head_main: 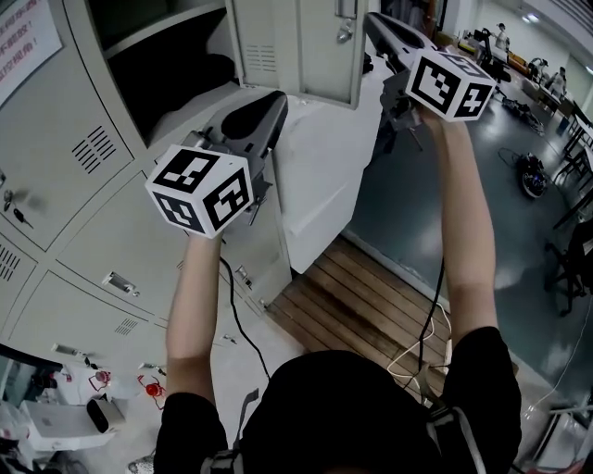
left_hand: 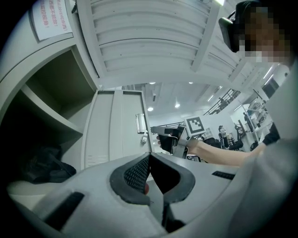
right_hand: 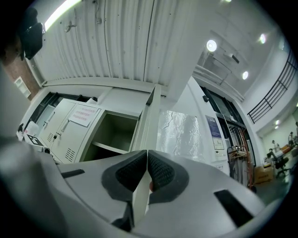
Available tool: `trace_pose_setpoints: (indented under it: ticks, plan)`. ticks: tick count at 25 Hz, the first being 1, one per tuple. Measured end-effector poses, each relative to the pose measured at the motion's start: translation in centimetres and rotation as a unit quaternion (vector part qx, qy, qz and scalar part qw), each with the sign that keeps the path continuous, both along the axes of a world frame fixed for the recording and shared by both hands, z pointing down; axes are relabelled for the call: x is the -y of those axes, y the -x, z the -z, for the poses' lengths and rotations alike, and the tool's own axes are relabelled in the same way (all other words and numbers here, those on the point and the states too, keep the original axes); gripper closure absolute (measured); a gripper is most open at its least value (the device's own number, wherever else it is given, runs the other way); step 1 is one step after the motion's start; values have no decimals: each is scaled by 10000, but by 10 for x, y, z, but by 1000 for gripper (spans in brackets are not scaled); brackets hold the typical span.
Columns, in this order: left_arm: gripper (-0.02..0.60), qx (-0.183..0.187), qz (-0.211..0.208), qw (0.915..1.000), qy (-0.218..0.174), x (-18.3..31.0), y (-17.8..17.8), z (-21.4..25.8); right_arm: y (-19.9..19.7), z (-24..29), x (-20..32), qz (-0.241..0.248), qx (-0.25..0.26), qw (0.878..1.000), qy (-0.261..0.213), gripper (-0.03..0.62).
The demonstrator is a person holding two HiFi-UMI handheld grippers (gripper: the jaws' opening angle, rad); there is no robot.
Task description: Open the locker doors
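The grey locker door (head_main: pixel 296 46) stands swung open at the top of the head view, its latch on the free edge. My right gripper (head_main: pixel 372 26) is at that edge; in the right gripper view it (right_hand: pixel 147 155) is shut on the thin door edge (right_hand: pixel 150 116), which runs between the pads. My left gripper (head_main: pixel 271 104) points at the open locker compartment (head_main: pixel 176 65). In the left gripper view its (left_hand: pixel 150 158) pads meet with nothing between them, and the door (left_hand: pixel 116 125) and right gripper (left_hand: pixel 162 135) lie ahead. A dark bundle (left_hand: pixel 44 165) lies inside the compartment.
Closed locker doors (head_main: pixel 65 185) with vents and latches fill the left. A wooden pallet (head_main: pixel 361 296) lies on the floor below the door, with cables (head_main: pixel 422 352) trailing near it. White clutter (head_main: pixel 56 417) sits at the lower left. Desks and people (head_main: pixel 519 65) are far right.
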State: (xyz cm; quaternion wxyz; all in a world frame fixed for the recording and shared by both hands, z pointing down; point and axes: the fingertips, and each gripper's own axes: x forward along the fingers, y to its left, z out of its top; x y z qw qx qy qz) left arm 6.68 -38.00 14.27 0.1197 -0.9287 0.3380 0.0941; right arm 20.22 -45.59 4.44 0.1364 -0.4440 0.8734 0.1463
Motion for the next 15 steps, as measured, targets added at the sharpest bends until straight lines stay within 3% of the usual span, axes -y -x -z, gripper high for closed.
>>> trace_pose_setpoints:
  ticks: [15]
  plan:
    - [563, 99, 129, 9997, 173, 17, -8, -11, -15, 0, 18, -54, 131, 9999, 2, 592]
